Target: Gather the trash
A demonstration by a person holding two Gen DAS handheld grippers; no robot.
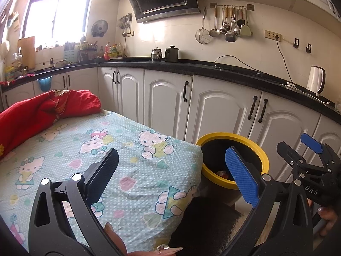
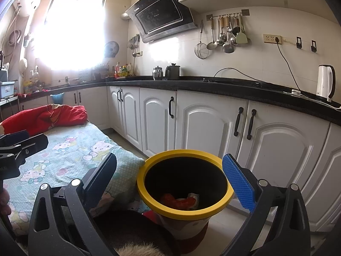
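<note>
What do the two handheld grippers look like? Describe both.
Both match: the left gripper and right gripper have black frames with silver rivets, one black ridged finger and one blue textured pad. The right one's body shows white letters "DAS".

Trash in bin, right of table

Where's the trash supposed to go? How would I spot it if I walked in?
Find the table under the cartoon-cat cloth, facing the white cabinets. On the floor between them stands the bin. Its bright yellow rim and dark inside, with red and white scraps at the bottom, mark it out.
</note>
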